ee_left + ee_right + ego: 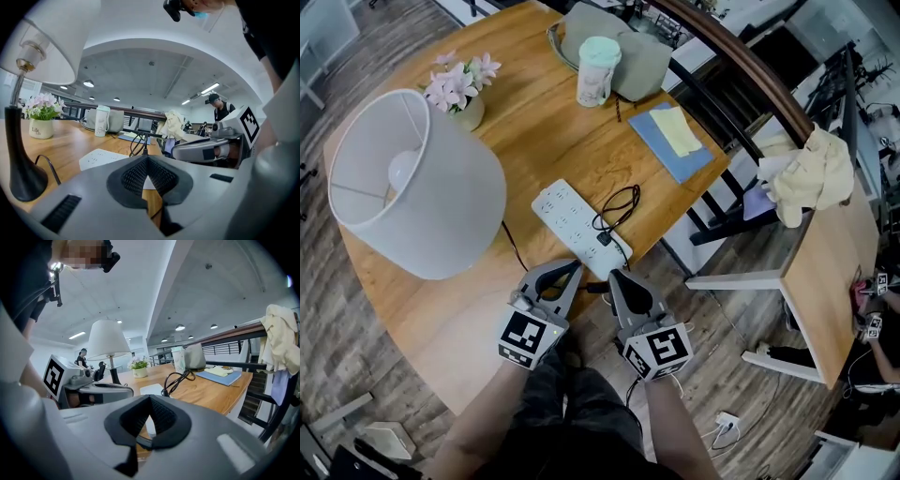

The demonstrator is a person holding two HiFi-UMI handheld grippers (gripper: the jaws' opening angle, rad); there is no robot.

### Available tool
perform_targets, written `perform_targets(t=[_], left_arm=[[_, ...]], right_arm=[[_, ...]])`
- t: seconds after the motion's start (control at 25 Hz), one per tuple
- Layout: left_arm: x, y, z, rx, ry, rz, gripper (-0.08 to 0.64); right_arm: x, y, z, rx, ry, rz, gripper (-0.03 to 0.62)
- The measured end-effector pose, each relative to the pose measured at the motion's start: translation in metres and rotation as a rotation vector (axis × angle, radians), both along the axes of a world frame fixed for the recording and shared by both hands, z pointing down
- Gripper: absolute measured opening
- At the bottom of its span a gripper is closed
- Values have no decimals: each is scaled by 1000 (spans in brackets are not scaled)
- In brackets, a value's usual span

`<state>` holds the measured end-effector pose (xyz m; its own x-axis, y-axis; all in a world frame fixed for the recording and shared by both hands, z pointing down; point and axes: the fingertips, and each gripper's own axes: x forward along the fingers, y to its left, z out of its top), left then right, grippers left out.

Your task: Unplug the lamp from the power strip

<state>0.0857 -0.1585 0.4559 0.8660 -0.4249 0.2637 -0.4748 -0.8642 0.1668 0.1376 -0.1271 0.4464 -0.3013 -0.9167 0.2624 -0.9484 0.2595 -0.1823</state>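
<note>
Lamp (pixel 412 183) stands left of the strip (pixel 567 220) on the counter (pixel 553 122), its shade hiding its base. A black plug (pixel 605 239) sits in the strip. Left tool (pixel 574 268) and right tool (pixel 615 276) hover beside the strip, jaws together, empty.

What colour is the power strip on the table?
The power strip is white, clearest in the head view.

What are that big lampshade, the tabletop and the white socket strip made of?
Lampshade: seemingly white fabric or paper, matte, stretched on a thin wire frame whose spokes show at the open top. Table: wood or wood veneer, with warm brown grain lines and a soft sheen. Power strip: probably moulded white plastic, smooth and hard-edged.
</note>
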Motion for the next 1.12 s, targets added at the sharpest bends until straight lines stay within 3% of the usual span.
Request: perform_targets(t=[0.4,0.48,0.72,0.92,1.12], left_arm=[[13,-14,22,-29,-81,-7,-3],[17,-15,24,-11,-109,-5,-2],[28,-25,33,42,-217,8,0],[38,-27,38,95,-314,40,74],[38,-30,43,138,-377,-5,75]], right_arm=[[14,-31,6,-14,111,-26,8],[16,-37,10,-24,105,-44,61],[16,-54,27,-66,139,-124,77],[8,-67,30,-76,196,-221,84],[4,-72,33,-68,260,-258,81]])
